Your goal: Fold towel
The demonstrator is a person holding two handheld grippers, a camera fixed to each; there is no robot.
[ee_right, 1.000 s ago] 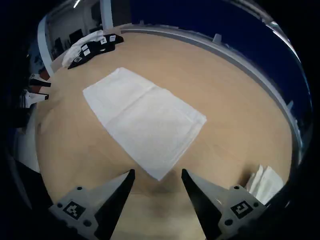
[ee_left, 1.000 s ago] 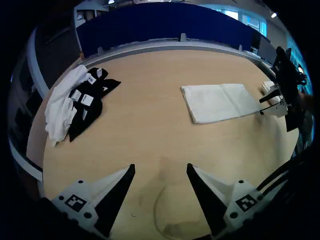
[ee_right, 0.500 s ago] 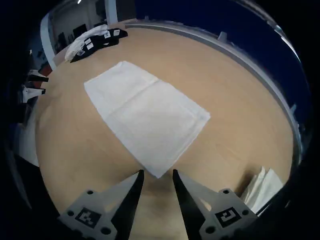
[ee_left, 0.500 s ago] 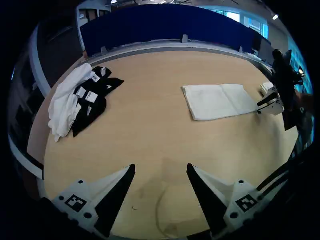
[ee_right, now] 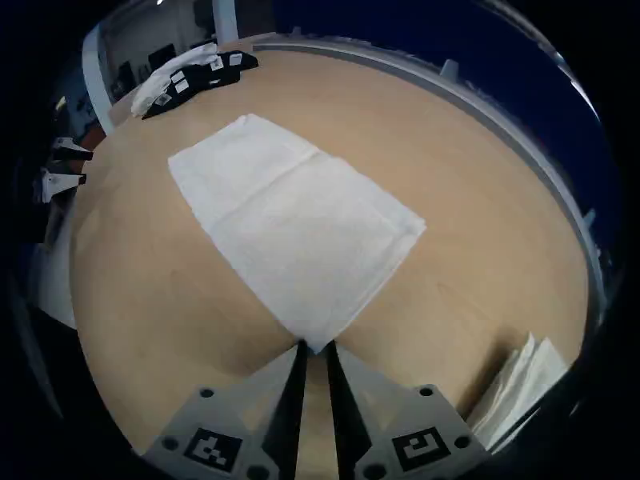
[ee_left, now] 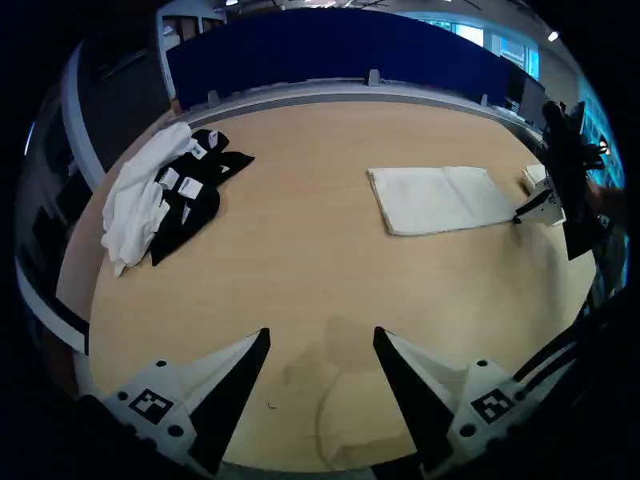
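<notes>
- Right gripper: fingers are sitting almost together with a slim gap between them. The near corner of the white towel is lying at their tips. Cannot tell whether both are pressing it.
- Left gripper: fingers are standing wide apart, holding nothing, hovering over the bare wooden table.
- Towel: lying flat on the table, a crease crossing it.
- Left gripper view: showing the right gripper from the side, tips low at the towel's far corner.
- Right gripper view: showing the left gripper well off at the table edge.
- Folded white cloths: lying near the right gripper.
- Pile of white and black garments: lying well apart from the towel.
</notes>
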